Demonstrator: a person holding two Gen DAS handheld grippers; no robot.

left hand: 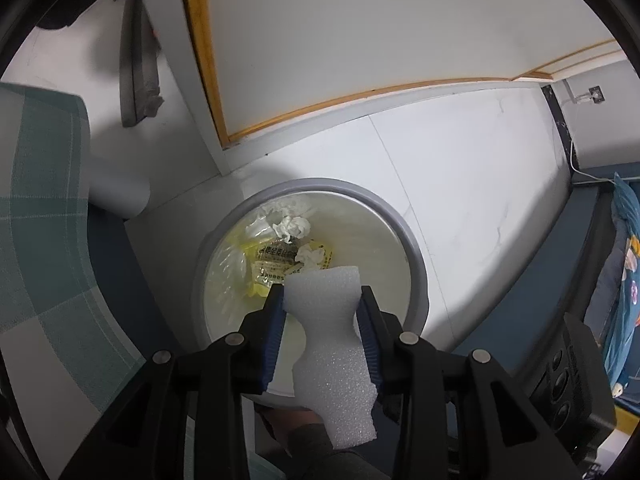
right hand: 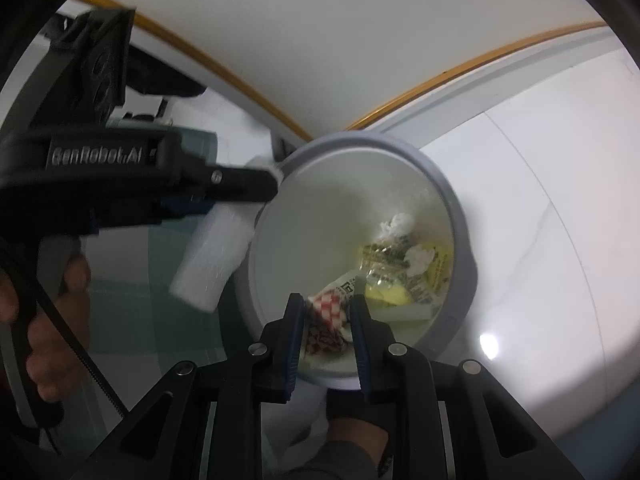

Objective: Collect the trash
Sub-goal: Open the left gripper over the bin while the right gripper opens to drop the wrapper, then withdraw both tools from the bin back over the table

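A round grey-rimmed trash bin stands on the white floor, holding yellow wrappers and crumpled tissues. My left gripper is shut on a white foam piece and holds it over the bin's near edge. In the right wrist view the left gripper and its foam show at the bin's left rim. My right gripper is shut on a red-and-white checked wrapper above the bin's mouth, over the yellow wrappers.
A white wall with a yellow-trimmed panel stands behind the bin. A green checked cloth lies at the left, a blue patterned fabric at the far right. A white cylinder stands left of the bin.
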